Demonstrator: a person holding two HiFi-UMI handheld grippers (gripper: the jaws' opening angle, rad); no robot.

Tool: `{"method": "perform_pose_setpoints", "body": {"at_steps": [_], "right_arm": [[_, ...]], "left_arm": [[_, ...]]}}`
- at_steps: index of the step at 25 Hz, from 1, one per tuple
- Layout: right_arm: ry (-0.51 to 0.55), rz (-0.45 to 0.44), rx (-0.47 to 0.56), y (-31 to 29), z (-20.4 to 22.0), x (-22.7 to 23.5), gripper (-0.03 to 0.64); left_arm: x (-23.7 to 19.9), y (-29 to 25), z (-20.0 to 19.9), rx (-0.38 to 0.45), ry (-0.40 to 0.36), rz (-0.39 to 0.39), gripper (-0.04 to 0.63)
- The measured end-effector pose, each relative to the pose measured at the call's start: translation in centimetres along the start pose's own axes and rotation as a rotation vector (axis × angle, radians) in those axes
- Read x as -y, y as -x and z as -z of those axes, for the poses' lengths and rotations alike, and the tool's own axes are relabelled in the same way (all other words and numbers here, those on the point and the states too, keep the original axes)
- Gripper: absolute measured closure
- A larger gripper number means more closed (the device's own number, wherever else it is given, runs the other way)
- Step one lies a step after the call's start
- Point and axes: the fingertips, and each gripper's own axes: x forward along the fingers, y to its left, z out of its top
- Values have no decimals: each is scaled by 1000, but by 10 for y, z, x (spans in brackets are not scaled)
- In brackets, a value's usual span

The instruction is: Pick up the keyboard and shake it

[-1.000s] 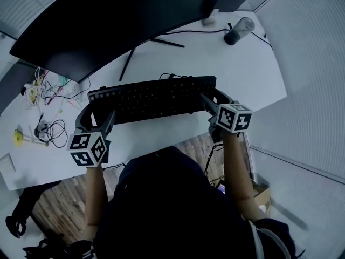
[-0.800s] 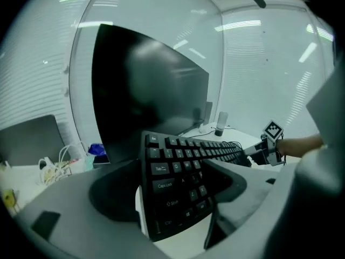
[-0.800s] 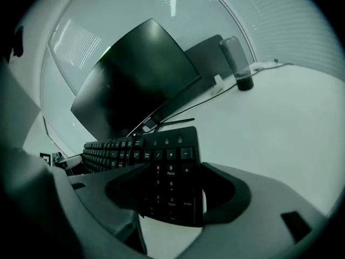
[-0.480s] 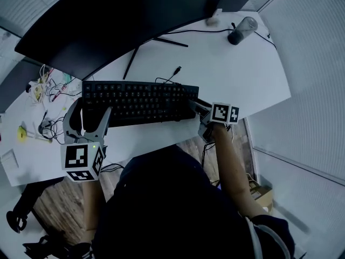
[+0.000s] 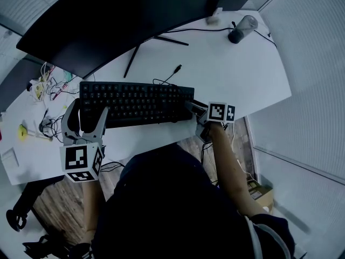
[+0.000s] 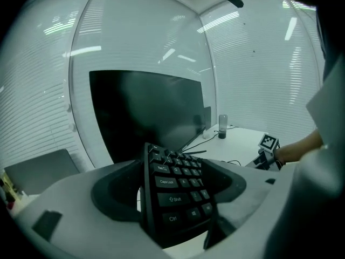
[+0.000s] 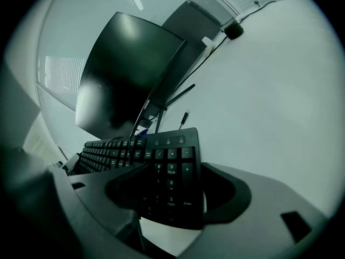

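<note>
Keyboard (image 5: 135,102), long axis running left–right along the near edge of the tabletop (image 5: 232,74), with left tongs (image 5: 88,111) clamped on its left end and right tongs (image 5: 194,108) on its right.

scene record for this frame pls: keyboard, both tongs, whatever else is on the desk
keyboard: black, roughly level, held at both ends
left tongs: shut on the keyboard's left end
right tongs: shut on the numpad end
lifted off desk: cannot tell
cable plug: loose on desk
desk: white
also there: monitor, cup at back
</note>
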Motion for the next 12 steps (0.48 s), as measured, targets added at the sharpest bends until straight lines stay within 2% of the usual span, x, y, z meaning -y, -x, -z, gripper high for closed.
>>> {"method": "perform_pose_setpoints", "body": {"at_steps": [12], "right_arm": [[187,312,5,45,-30,34,328]], "left_arm": [[12,-65,99,-48,351,125,241]]}}
